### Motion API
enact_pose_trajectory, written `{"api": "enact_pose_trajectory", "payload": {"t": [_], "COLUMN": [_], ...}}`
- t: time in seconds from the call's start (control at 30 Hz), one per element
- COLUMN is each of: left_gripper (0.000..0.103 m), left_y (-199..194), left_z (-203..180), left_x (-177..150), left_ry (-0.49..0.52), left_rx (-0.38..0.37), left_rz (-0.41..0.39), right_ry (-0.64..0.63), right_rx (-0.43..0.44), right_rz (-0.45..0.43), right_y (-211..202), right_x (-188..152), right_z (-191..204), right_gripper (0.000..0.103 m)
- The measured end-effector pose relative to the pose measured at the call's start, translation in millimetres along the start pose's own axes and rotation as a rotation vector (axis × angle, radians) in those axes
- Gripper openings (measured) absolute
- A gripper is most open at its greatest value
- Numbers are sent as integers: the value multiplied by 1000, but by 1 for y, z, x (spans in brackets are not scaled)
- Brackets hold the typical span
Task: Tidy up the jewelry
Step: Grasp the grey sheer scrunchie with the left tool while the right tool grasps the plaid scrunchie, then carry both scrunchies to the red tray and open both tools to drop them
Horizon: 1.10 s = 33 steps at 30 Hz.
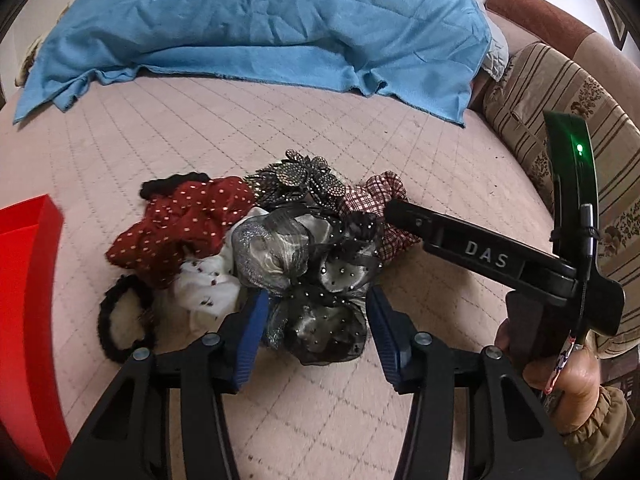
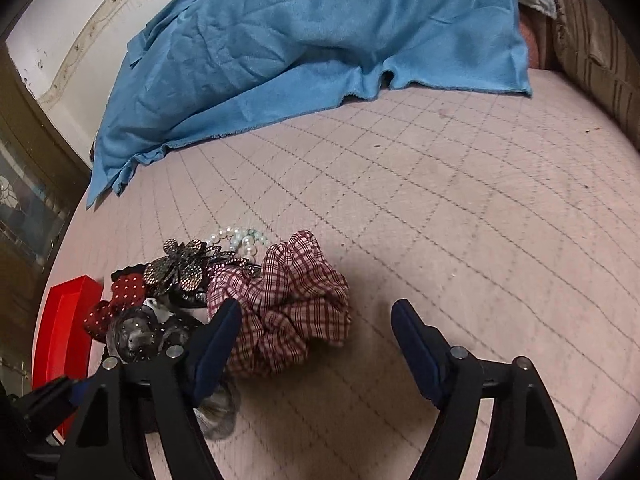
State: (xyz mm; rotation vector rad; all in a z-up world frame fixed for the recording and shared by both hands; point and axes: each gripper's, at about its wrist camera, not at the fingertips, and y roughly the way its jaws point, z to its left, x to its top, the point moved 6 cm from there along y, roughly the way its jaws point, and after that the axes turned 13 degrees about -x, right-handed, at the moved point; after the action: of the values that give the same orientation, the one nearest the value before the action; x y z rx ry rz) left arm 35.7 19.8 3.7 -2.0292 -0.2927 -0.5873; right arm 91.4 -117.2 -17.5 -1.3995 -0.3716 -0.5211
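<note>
A pile of hair accessories lies on a pink quilted bed (image 1: 360,128). It holds a grey-black organza bow (image 1: 316,280), a red dotted scrunchie (image 1: 180,224), a plaid scrunchie (image 2: 288,308), a beaded flower clip (image 1: 304,180), a white cloth piece (image 1: 208,288), a black fuzzy ring (image 1: 124,320) and a pearl bracelet (image 2: 240,240). My left gripper (image 1: 316,320) is open, its jaws on either side of the organza bow. My right gripper (image 2: 316,332) is open and empty, its left finger beside the plaid scrunchie; it also shows in the left wrist view (image 1: 480,252).
A red box (image 1: 24,300) stands at the left of the pile, also in the right wrist view (image 2: 64,340). A blue blanket (image 1: 260,20) covers the far part of the bed. A striped cushion (image 1: 560,120) lies at the right.
</note>
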Motion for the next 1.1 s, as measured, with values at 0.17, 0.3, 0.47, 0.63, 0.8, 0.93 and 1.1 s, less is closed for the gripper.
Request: {"api": "enact_pose_trajectory", "payload": {"t": [0.17, 0.3, 0.47, 0.63, 0.8, 0.93, 1.1], "left_gripper": [49, 15, 12, 12, 12, 12, 12], "left_y": [10, 9, -8, -40, -75, -104, -140], "left_z": [3, 3, -2, -9, -6, 5, 34], "left_x": [0, -2, -2, -4, -9, -13, -21], "left_ry": [-10, -16, -15, -18, -36, -61, -100], "left_rx": [-11, -20, -43, -69, -78, -63, -20], "left_rz": [9, 13, -18, -65, -117, -162, -215], "right_ry": [-4, -3, -2, -6, -14, -25, -64], "right_rx": [16, 33, 38, 46, 62, 66, 85], "right_rz": [15, 27, -2, -34, -68, -88, -116], "right_y": [11, 14, -1, -27, -58, -79, -109], "right_x": [0, -4, -6, -9, -12, -15, -20], "right_z": [6, 9, 9, 9, 12, 21, 41], "right_gripper": [66, 33, 14, 11, 11, 11, 11]}}
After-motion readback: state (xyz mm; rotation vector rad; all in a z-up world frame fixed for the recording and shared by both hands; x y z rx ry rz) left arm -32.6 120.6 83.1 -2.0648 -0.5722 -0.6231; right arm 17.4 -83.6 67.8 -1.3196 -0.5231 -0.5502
